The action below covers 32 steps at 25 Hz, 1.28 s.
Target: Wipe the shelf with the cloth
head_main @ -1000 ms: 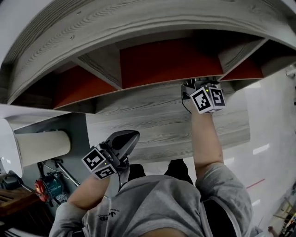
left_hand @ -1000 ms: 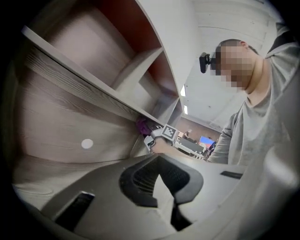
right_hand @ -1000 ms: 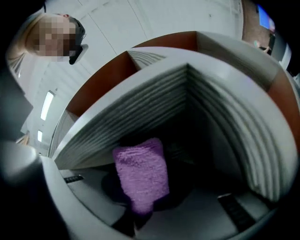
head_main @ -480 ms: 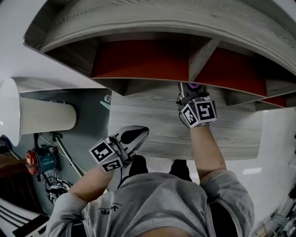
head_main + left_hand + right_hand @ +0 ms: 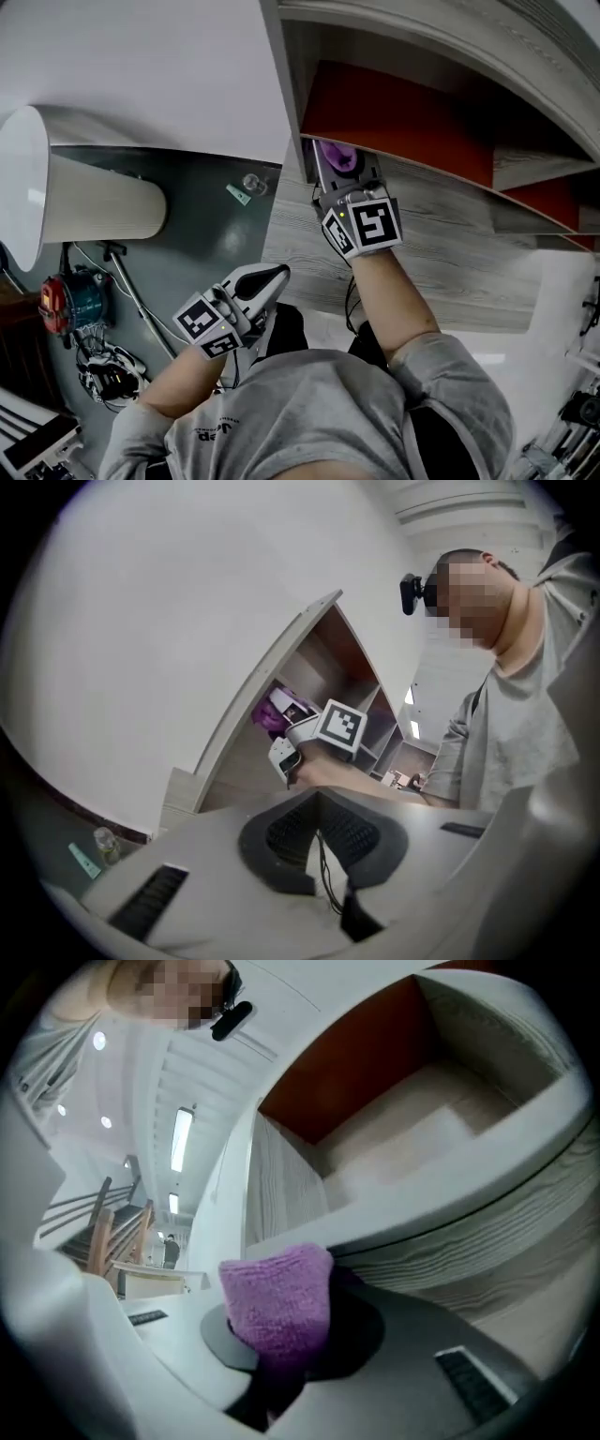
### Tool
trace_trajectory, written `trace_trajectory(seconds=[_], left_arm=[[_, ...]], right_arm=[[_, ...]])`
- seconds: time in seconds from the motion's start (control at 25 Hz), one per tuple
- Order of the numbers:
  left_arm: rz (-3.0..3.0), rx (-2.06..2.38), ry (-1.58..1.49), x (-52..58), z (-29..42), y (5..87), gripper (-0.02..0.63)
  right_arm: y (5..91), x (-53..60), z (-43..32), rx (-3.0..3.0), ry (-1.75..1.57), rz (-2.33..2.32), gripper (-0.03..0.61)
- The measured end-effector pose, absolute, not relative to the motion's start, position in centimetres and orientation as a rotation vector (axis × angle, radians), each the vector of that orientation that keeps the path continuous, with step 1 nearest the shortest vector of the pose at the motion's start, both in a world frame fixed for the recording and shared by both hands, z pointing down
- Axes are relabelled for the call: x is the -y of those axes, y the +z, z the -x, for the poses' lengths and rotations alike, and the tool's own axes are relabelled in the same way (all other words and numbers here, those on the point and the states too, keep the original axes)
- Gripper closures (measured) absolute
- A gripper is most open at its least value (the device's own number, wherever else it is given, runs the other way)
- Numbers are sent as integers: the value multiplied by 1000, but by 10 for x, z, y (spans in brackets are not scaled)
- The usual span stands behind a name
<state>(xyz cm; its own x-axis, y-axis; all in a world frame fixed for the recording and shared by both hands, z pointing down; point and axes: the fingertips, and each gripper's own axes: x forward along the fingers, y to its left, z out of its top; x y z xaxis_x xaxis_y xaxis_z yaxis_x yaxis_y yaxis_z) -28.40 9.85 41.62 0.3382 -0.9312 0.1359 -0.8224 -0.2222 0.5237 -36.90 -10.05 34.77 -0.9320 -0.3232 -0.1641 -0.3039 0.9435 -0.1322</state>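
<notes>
Cloth (image 5: pixel 278 1299): purple terry, soft and light, pinched in the right claw (image 5: pixel 339 167) at the shelf (image 5: pixel 441 239) lip, twelve o'clock of the person. Keep it bunched (loose ends would likely drag). Side wall close at nine; open run toward three. Left claw (image 5: pixel 319 841): jaws together, empty, low at seven.
</notes>
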Motion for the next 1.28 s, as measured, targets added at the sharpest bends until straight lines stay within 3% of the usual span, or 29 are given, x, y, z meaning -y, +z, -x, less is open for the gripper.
trace_trajectory(seconds=[0.28, 0.76, 0.96, 1.28], left_arm=[[-2164, 1445, -239, -49, 231, 416, 586], [-2352, 1135, -144, 91, -26, 396, 586], [-2354, 1186, -103, 105, -56, 377, 588], [-2268, 1426, -125, 62, 0, 344, 586]], right_arm=[[350, 141, 290, -2857, -331, 530, 512], [354, 350, -94, -2630, -297, 1215, 512], [353, 355, -116, -2618, -343, 1204, 514], [365, 356, -119, -2691, -478, 1289, 511]])
